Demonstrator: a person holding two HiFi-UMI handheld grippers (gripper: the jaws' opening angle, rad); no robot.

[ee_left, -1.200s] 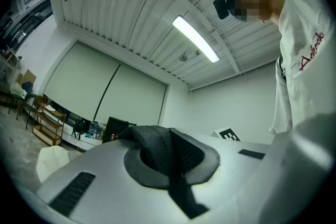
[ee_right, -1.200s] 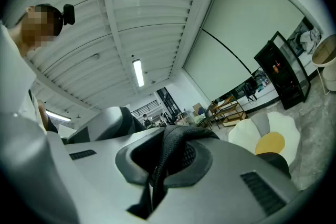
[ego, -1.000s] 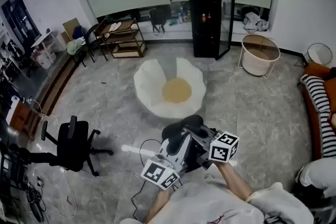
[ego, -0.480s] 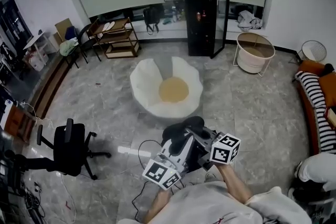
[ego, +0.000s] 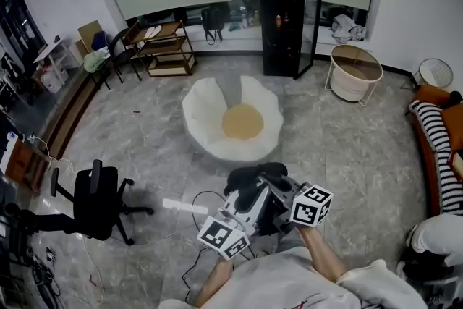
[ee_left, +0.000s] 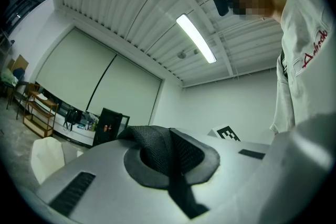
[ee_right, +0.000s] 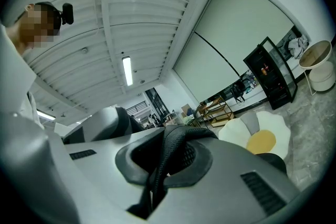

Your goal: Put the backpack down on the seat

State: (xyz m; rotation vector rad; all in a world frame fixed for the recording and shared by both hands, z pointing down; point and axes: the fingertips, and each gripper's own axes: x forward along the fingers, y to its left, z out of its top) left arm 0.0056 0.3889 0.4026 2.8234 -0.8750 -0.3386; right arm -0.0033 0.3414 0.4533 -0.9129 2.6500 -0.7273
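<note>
Head view: left gripper (ego: pixel 244 200) and right gripper (ego: pixel 278 193) side by side, black backpack (ego: pixel 255 177) bunched at their tips, near the white flower-shaped seat (ego: pixel 231 121) but not on it. Office chair (ego: pixel 98 197) off left; black cabinet (ego: pixel 282 29) and basket (ego: pixel 357 73) beyond the seat.
Left gripper view: jaws clamped on black mesh strap (ee_left: pixel 165 152).
Right gripper view: jaws likewise pinched on mesh strap, seat ahead.

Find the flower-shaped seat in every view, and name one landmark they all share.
Head view: seat on the floor at centre frame.
Left gripper view: seat low at the left edge.
Right gripper view: seat low on the right.
Shared landmark: black cabinet beyond the seat.
</note>
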